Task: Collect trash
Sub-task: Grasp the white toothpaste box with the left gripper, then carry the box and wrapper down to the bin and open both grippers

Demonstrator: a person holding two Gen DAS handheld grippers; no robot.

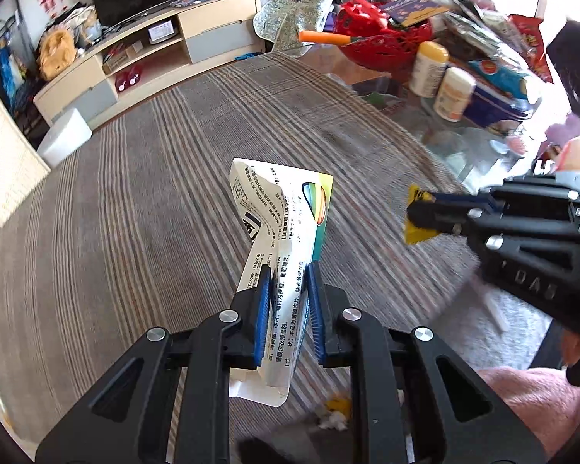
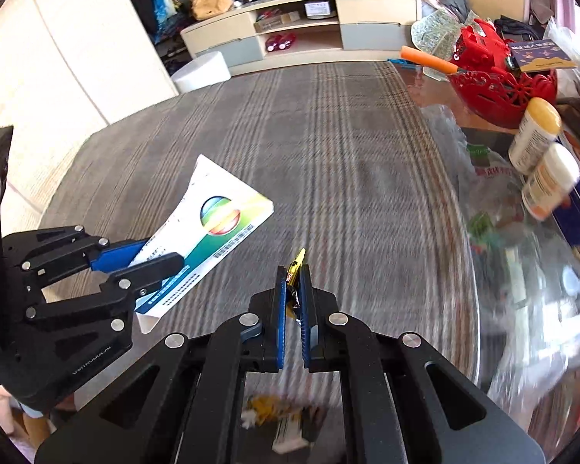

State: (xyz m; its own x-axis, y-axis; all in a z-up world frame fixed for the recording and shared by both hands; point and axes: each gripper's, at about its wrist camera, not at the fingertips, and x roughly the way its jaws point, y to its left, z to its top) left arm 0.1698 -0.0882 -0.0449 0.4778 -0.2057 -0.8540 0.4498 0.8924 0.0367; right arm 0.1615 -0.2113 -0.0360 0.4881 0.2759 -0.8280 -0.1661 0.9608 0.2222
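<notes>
My left gripper is shut on a flattened white medicine box with printed text and a rainbow logo, held above the striped carpet. It also shows in the right wrist view, held by the left gripper. My right gripper is shut on a small yellow and black wrapper; in the left wrist view the right gripper holds the wrapper at the right. More trash, yellow and white scraps, lies on the floor below the grippers.
A glass coffee table at the right carries a red basket, two white bottles and packets. A low TV cabinet stands at the back. A white bin sits on the floor before it. The striped carpet spreads ahead.
</notes>
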